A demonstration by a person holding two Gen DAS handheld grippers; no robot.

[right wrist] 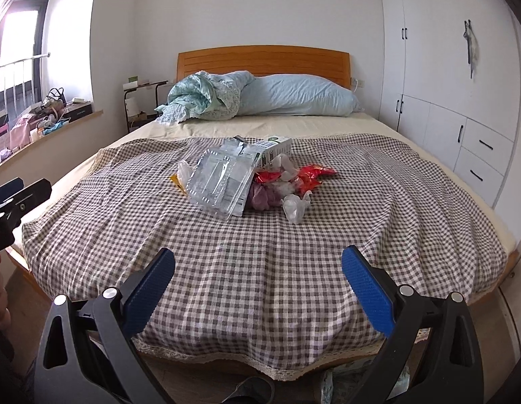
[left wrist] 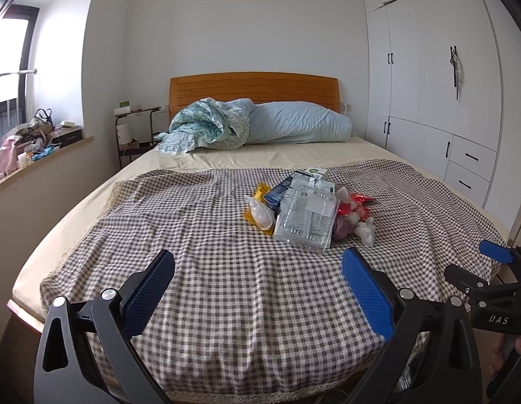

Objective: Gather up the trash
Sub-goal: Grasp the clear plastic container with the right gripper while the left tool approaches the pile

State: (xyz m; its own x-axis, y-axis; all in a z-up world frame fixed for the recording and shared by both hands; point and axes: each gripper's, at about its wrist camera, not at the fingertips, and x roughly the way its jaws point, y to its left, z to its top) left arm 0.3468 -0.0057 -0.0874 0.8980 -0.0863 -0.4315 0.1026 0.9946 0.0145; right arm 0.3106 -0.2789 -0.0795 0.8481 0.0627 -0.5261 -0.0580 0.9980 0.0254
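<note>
A pile of trash lies on the checked blanket (left wrist: pixel 226 286) in the middle of the bed. It holds a clear plastic clamshell box (left wrist: pixel 305 219), a red wrapper (left wrist: pixel 356 203), a yellow wrapper (left wrist: pixel 260 192), crumpled clear plastic (left wrist: pixel 366 230) and a white carton (left wrist: pixel 319 172). In the right wrist view the clamshell (right wrist: pixel 220 178), red wrapper (right wrist: pixel 311 171) and crumpled plastic (right wrist: pixel 295 207) show too. My left gripper (left wrist: pixel 258 269) is open and empty above the foot of the bed. My right gripper (right wrist: pixel 258 267) is open and empty, also short of the pile.
A blue pillow (left wrist: pixel 300 123) and bunched quilt (left wrist: pixel 203 128) lie by the wooden headboard (left wrist: pixel 253 87). A white wardrobe (left wrist: pixel 435 84) stands on the right. A cluttered window sill (left wrist: pixel 34 144) and a small side table (left wrist: pixel 135 124) are on the left.
</note>
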